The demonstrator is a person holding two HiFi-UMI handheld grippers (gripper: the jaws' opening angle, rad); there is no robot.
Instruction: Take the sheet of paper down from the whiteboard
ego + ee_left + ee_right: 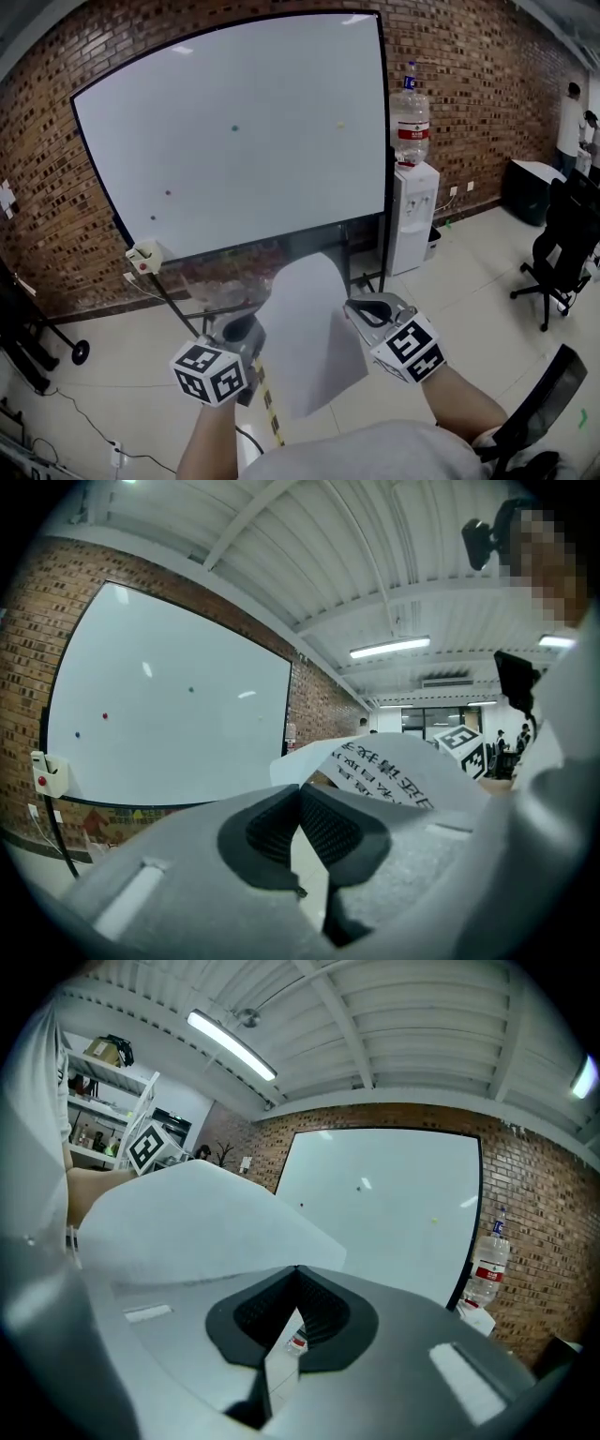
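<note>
Paper (309, 328) hangs pinched in jaws of left gripper (246, 325) and right gripper (360, 306).

The thin white sheet of paper (309, 328) looks matt and smooth, and it bends softly. The left gripper (300, 794) and the right gripper (297, 1274) have shells of matt grey plastic, slightly grainy. Their pads (321, 1313) are black and finely ribbed, like rubber. The large white whiteboard (244, 141) is glossy and mirrors the lamps. The red-brown brick wall (450, 94) is rough. The pale tiled floor (450, 300) is smooth with a soft shine. The clear water bottle (411, 117) looks like shiny plastic.
</note>
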